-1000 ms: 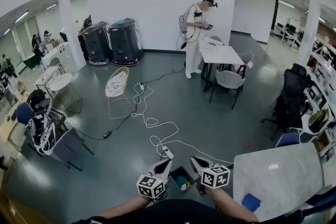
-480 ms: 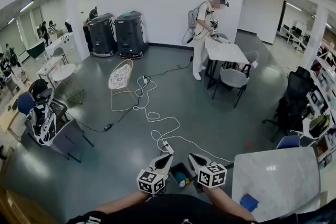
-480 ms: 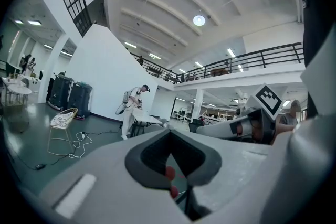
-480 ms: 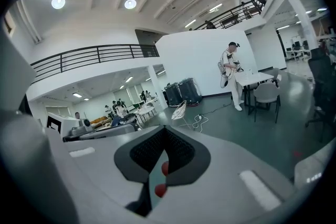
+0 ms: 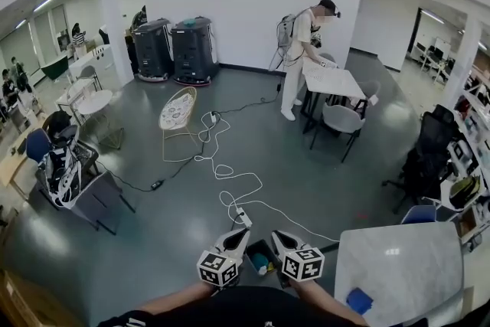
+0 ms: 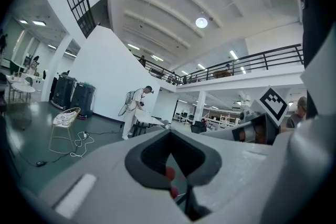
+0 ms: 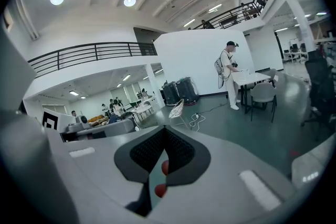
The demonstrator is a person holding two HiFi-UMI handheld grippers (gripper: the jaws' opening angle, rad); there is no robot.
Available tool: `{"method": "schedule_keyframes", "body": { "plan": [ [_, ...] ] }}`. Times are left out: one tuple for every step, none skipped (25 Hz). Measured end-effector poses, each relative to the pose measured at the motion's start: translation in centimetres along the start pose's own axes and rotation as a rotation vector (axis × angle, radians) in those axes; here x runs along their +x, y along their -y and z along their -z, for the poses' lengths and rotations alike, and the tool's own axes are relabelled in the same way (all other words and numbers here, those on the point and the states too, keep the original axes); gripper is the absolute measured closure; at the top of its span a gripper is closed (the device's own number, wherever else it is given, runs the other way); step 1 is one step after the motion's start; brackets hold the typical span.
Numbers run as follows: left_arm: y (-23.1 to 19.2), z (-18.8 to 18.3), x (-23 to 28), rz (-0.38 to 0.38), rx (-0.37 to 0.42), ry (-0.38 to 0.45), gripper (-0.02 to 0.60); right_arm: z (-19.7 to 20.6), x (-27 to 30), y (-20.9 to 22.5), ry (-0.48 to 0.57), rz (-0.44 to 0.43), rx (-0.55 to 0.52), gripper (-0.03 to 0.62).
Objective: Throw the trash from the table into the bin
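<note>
In the head view a small dark bin (image 5: 262, 257) stands on the grey floor just in front of me, with teal and yellowish trash inside. My left gripper (image 5: 238, 235) and right gripper (image 5: 279, 237) hang side by side right over it, tips pointing away from me. Both are shut with nothing between the jaws, as the left gripper view (image 6: 169, 137) and the right gripper view (image 7: 164, 131) show. A blue object (image 5: 357, 300) lies on the white table (image 5: 402, 268) at my lower right.
A white cable with a power strip (image 5: 242, 219) runs across the floor beyond the bin. A person (image 5: 303, 57) leans over a far white table (image 5: 334, 80) with grey chairs. A wire chair (image 5: 177, 110) and dark chairs (image 5: 76, 180) stand to the left.
Both grippers stay shut over the bin and drift slightly left. My view has shifted a little. The far person has bent over the table.
</note>
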State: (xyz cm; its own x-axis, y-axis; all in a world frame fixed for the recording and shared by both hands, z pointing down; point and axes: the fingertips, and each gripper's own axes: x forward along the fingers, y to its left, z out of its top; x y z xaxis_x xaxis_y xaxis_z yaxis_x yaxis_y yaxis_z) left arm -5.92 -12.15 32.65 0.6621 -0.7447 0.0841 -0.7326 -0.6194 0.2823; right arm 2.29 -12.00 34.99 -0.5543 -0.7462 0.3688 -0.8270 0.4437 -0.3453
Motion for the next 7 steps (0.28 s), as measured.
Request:
{"method": "schedule_keyframes", "body": {
  "plan": [
    [0.08, -0.03, -0.02, -0.002, -0.002, 0.000, 0.581, -0.09, -0.16, 0.19, 0.000, 0.007, 0.005, 0.566],
    [0.15, -0.06, -0.02, -0.004, -0.002, 0.001, 0.581, -0.18, -0.29, 0.37, 0.001, 0.013, 0.010, 0.566],
    [0.19, -0.06, 0.01, -0.004, -0.002, 0.002, 0.581, -0.24, -0.36, 0.53, 0.003, 0.019, 0.014, 0.566],
    [0.17, -0.04, 0.07, -0.005, 0.000, 0.004, 0.581, -0.30, -0.35, 0.69, 0.006, 0.022, 0.015, 0.566],
    [0.12, -0.02, 0.15, -0.005, 0.001, 0.006, 0.581, -0.35, -0.29, 0.82, 0.010, 0.025, 0.015, 0.566],
    [0.05, -0.02, 0.24, -0.006, 0.003, 0.010, 0.581, -0.40, -0.21, 0.94, 0.013, 0.026, 0.014, 0.566],
    [-0.03, -0.01, 0.33, -0.007, 0.005, 0.013, 0.581, -0.46, -0.11, 1.04, 0.017, 0.027, 0.013, 0.566]
  ]
}}
